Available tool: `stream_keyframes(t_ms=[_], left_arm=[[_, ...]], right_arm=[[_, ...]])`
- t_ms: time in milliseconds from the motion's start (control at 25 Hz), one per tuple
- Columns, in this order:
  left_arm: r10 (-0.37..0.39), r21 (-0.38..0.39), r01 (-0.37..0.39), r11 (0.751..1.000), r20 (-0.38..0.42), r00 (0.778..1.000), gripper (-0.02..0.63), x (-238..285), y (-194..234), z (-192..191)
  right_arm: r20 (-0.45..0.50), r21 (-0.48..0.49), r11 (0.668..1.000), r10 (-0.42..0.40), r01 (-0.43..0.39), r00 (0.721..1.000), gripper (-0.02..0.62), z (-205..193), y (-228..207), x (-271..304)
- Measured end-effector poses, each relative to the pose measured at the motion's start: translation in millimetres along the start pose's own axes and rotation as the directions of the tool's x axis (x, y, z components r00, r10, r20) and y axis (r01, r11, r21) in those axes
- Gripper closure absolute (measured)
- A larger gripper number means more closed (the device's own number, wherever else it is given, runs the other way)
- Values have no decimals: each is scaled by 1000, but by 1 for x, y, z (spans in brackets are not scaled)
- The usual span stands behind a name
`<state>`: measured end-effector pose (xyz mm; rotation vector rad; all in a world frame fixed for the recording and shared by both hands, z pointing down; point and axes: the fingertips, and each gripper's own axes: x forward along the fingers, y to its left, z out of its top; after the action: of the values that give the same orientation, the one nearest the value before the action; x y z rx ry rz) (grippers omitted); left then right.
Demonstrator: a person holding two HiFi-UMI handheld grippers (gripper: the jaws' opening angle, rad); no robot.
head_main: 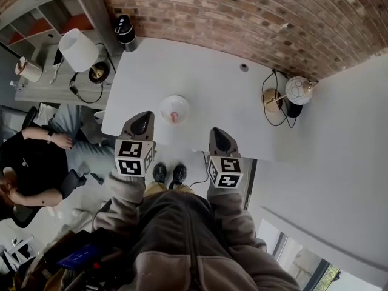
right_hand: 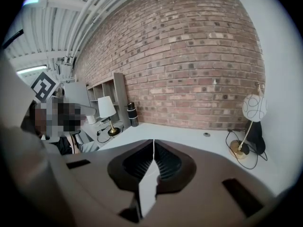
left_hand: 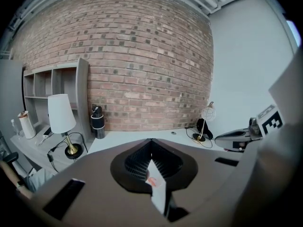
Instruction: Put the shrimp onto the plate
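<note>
The person stands at the near edge of the white table (head_main: 212, 71), one tool in each hand. The left gripper (head_main: 142, 120) has its jaws pressed together on nothing, and so does the right gripper (head_main: 219, 136). Both are held short of the plate (head_main: 166, 104), which sits on the table just ahead of them. The pink shrimp (head_main: 174, 116) lies on it.

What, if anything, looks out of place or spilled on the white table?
Nothing stands out. The shrimp lies on the plate, the globe lamp stands upright on the table, and the left hand-held gripper and right hand-held gripper are both shut and empty.
</note>
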<state>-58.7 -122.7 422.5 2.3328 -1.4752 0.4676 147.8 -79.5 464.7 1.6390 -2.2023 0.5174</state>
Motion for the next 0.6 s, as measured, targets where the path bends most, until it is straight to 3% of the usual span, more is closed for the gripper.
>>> stream_keyframes(t_ms=[280, 600], left_arm=[[-23, 45, 19, 999, 101, 995, 601, -10, -20, 52], [-29, 70, 16, 997, 193, 981, 601, -21, -27, 102]], right_arm=[[136, -4, 1000, 9, -9, 991, 588, 61, 2, -30], [291, -27, 999, 36, -29, 956, 588, 128, 9, -58]])
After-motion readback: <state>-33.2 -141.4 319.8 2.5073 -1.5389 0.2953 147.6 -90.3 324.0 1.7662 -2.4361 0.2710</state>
